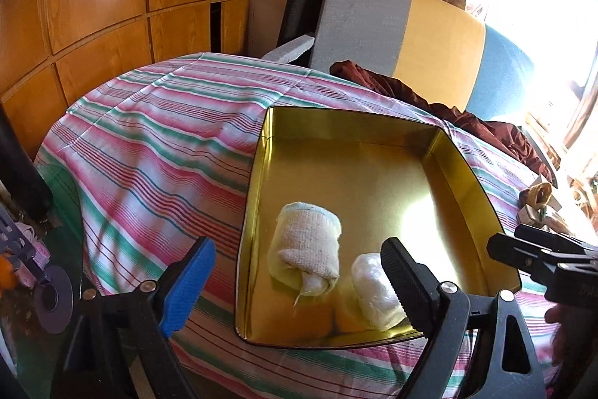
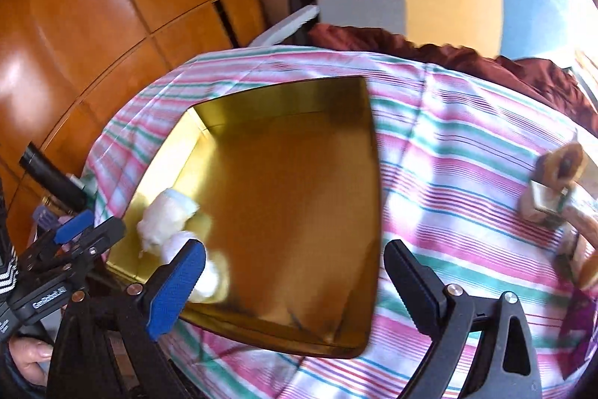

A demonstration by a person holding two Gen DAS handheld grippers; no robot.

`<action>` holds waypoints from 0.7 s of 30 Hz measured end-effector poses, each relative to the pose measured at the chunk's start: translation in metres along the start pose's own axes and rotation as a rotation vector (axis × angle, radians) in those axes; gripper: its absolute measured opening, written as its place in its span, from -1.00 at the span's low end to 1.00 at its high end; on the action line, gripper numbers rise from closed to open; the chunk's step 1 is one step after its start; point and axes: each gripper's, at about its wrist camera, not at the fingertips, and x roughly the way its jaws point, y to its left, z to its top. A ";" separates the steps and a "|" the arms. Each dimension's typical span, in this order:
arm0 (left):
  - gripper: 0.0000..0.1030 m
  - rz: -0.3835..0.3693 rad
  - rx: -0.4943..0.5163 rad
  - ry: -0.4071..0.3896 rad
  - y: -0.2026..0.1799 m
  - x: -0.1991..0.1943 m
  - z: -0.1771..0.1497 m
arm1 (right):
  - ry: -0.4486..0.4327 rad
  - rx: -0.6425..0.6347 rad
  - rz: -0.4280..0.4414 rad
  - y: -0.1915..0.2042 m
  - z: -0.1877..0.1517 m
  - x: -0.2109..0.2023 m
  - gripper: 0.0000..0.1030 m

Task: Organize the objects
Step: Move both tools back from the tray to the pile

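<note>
Striped bedcover (image 1: 157,137) — gold tin tray (image 1: 258,174) upon it, maroon cloth (image 1: 392,85) along the far edge.

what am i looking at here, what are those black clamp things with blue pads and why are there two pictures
A person holds a hand-held gripper in each hand; no robot arm is involved. Each gripper carries a camera looking along its two fingers, so one picture is the left gripper's view and the other the right gripper's view. Both show a gold tin tray sitting on a striped cloth. Two rolled white bundles lie inside it: a knitted cloth roll and a smoother white roll. Both grippers stand open and hold nothing. The right gripper also shows at the edge of the left view.
</note>
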 end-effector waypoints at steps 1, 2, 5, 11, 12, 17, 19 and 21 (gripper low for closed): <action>0.77 -0.009 0.008 -0.002 -0.004 -0.001 0.001 | -0.003 0.020 -0.022 -0.011 0.000 -0.004 0.91; 0.78 -0.018 0.015 -0.002 -0.009 -0.001 0.002 | -0.007 0.037 -0.043 -0.021 0.001 -0.007 0.91; 0.78 -0.062 0.047 0.003 -0.026 -0.001 0.007 | -0.017 0.092 -0.110 -0.058 0.001 -0.021 0.91; 0.78 -0.178 0.132 0.020 -0.074 -0.003 0.015 | -0.075 0.228 -0.264 -0.148 0.004 -0.064 0.91; 0.78 -0.202 0.149 0.026 -0.084 -0.003 0.016 | -0.094 0.265 -0.289 -0.165 0.004 -0.074 0.91; 0.78 -0.292 0.227 0.047 -0.129 -0.005 0.017 | -0.144 0.441 -0.318 -0.247 0.011 -0.097 0.91; 0.78 -0.320 0.257 0.055 -0.147 -0.006 0.016 | -0.127 0.463 -0.317 -0.267 0.015 -0.091 0.91; 0.78 -0.333 0.286 0.060 -0.161 -0.007 0.014 | -0.103 0.467 -0.300 -0.280 0.018 -0.082 0.91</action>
